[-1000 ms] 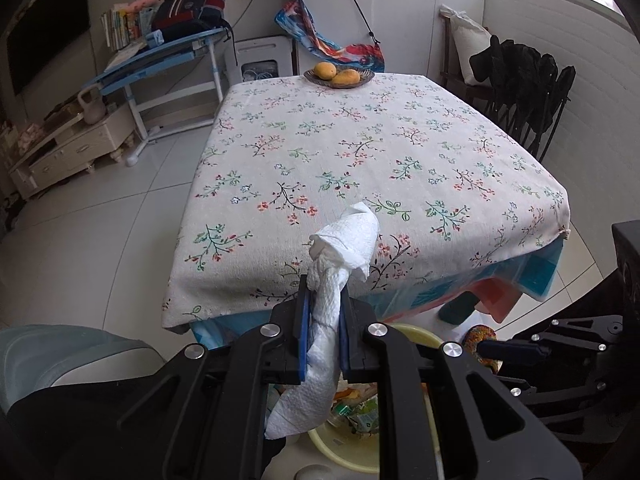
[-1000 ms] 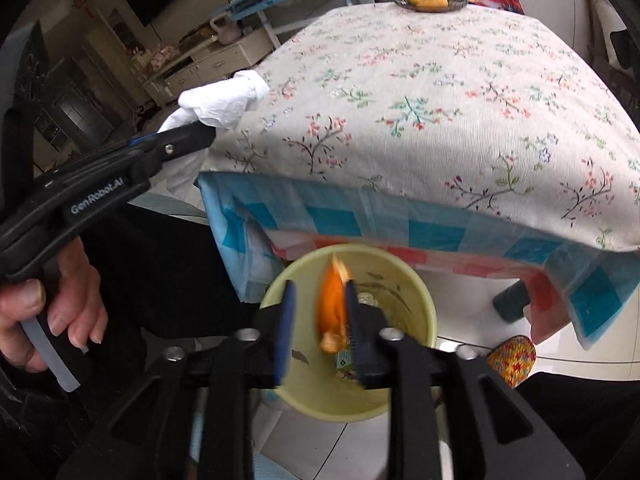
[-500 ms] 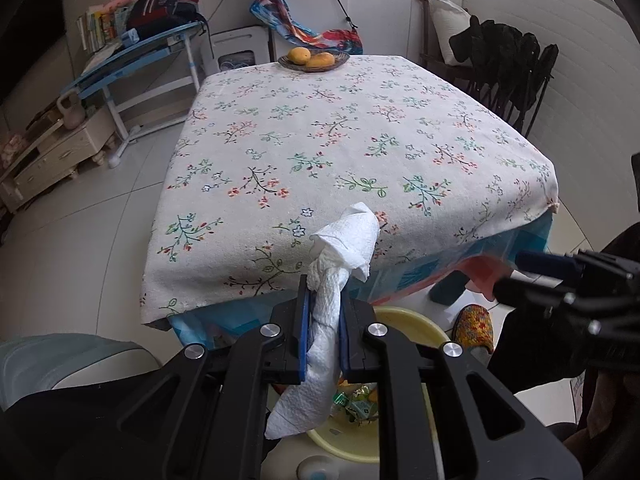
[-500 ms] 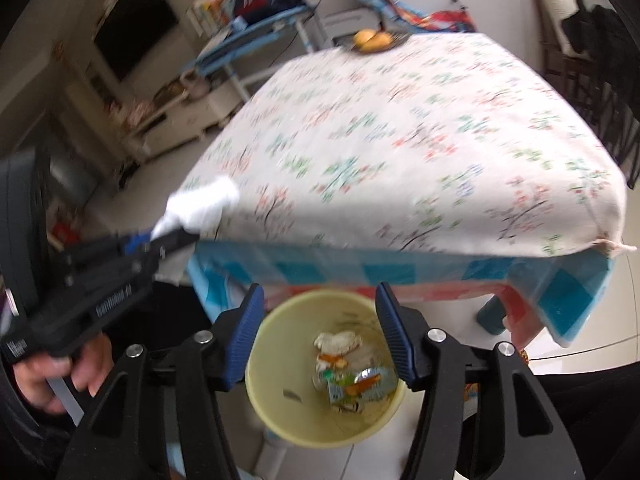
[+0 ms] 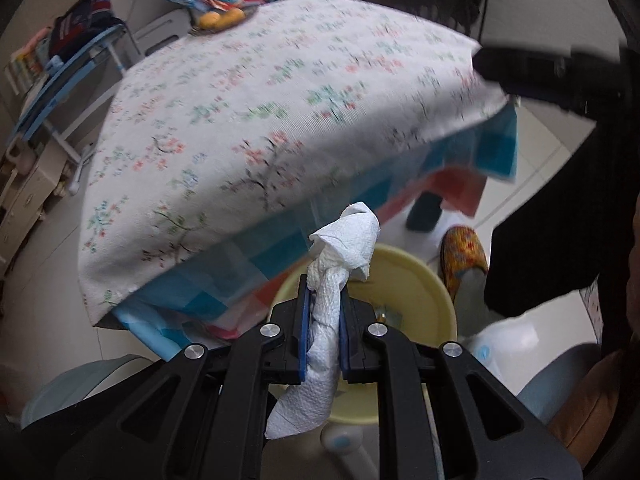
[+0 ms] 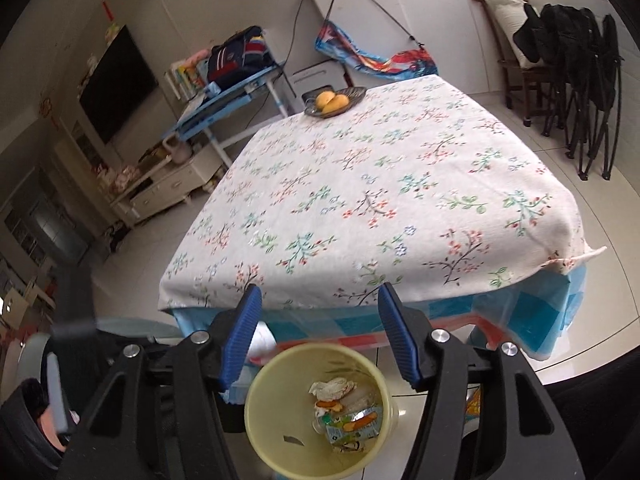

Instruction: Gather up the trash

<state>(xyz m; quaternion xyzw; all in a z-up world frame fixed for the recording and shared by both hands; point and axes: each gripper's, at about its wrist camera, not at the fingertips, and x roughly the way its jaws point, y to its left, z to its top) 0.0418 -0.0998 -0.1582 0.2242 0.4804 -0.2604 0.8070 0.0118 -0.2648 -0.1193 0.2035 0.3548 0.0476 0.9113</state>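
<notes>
left gripper clamping tissue over bin rim, not yet dropping | right gripper opening, holding nothing | bin already holding scraps | table looking trash-free, only fruit dish sitting there

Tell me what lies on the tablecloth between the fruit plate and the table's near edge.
Nothing: in the right wrist view the floral tablecloth is bare from the fruit plate to its near edge. The yellow bin stands below that edge.
</notes>
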